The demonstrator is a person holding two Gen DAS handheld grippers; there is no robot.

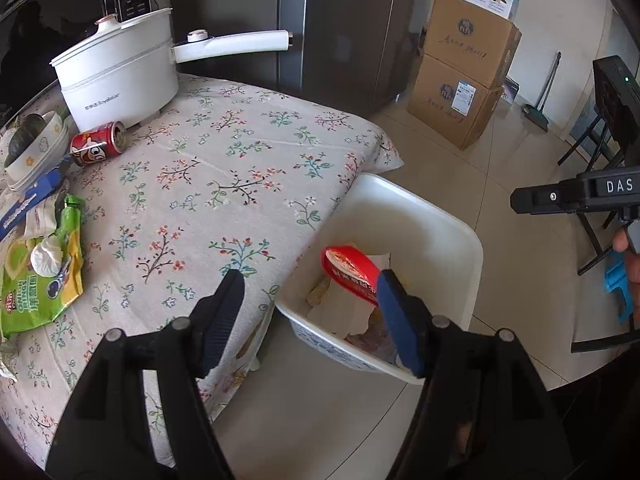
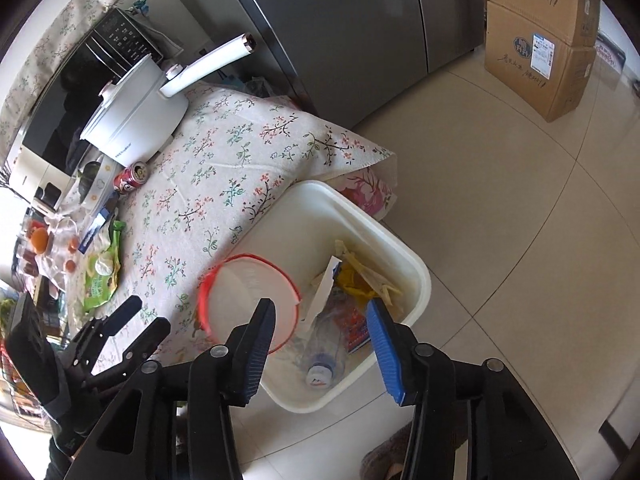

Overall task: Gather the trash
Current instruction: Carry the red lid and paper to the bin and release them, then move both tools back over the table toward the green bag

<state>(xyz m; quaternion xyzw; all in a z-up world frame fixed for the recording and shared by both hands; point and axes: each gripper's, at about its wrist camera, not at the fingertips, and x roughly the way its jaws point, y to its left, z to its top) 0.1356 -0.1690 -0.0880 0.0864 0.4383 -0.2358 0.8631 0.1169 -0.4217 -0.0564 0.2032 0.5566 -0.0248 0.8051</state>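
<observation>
A white bin [image 1: 440,216] stands on the floor beside the floral-cloth table [image 1: 224,168]; it also shows in the right wrist view [image 2: 404,256]. A red-rimmed paper cup [image 2: 248,304] is in mid-air over the bin's near edge, blurred, free of both grippers; it shows in the left wrist view [image 1: 352,272] too. The bin holds a plastic bottle [image 2: 324,356] and wrappers [image 2: 360,280]. My right gripper [image 2: 320,320] is open just above the bin. My left gripper [image 1: 312,280] is open at the table edge. A red can [image 1: 100,144], a green snack bag [image 1: 44,280] and a crumpled tissue [image 1: 46,256] lie on the table.
A white electric pot [image 1: 120,76] with a long handle stands at the table's back, bowls [image 1: 32,148] beside it. A microwave stands behind the pot. Cardboard boxes [image 1: 464,72] are stacked on the tiled floor by a grey fridge [image 1: 344,20]. A dark chair [image 1: 608,128] stands at the right.
</observation>
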